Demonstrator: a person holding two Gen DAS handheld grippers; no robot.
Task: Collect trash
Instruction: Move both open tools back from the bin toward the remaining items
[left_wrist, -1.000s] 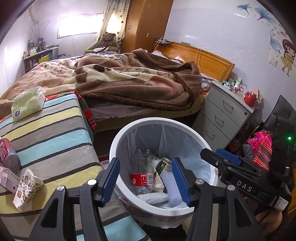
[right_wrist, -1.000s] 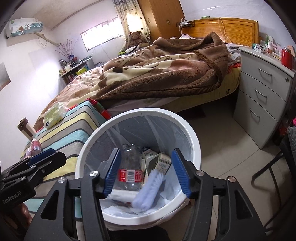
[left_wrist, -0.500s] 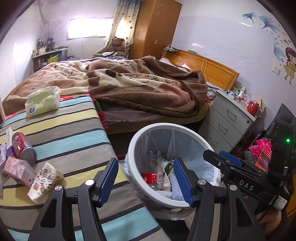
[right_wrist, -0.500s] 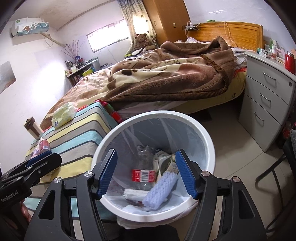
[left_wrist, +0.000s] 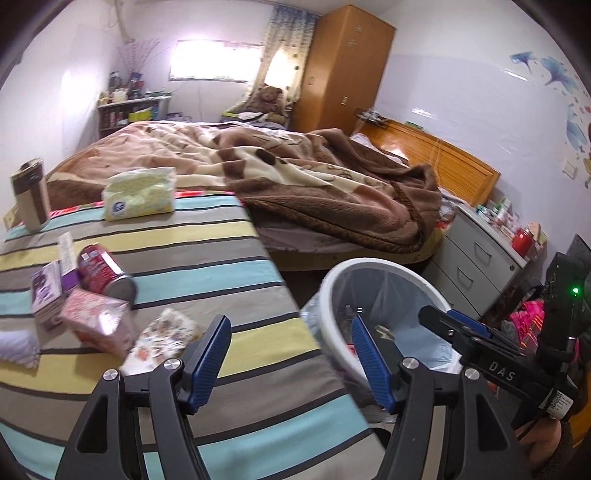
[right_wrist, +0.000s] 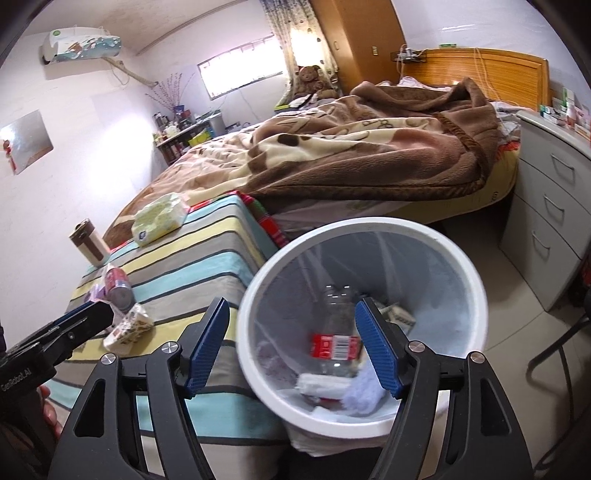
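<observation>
**Operator:** My left claw (left_wrist: 290, 356) is spread wide with nothing between its blue pads, hanging over the striped table (left_wrist: 207, 266). I read that as lining up for the next pickup, since the loose rubbish sits just ahead and to its left.

**Observer:** What is there to take?

**Operator:** A red can (left_wrist: 105, 271) lying on its side, a pink carton (left_wrist: 98, 321) touching it, a purple box (left_wrist: 46, 293) beside that, and a crumpled printed wrapper (left_wrist: 162, 334) nearest the claw. The wrapper looks the easiest first grab, being closest and soft, though it may slip flat under the pads.

**Observer:** And the right one?

**Operator:** The right claw (right_wrist: 291, 347) is also open and empty, hovering at the near rim of the white bin (right_wrist: 461, 266), which stands on the floor just beside the table's edge. I guess it waits there because the bin is where everything ends up.

**Observer:** What is already in the bin?

**Operator:** It has a clear liner. Inside I can see a clear plastic bottle (right_wrist: 338, 332) with a red label, a small printed carton (right_wrist: 400, 315) behind it, and something white and fluffy (right_wrist: 364, 397) at the bottom, with pale paper beside it. It is far from full.

**Observer:** The tissue pack (left_wrist: 140, 194) and the brown tumbler (left_wrist: 31, 197)?

**Operator:** Further back on the table, probably not trash; I would leave them.
</observation>
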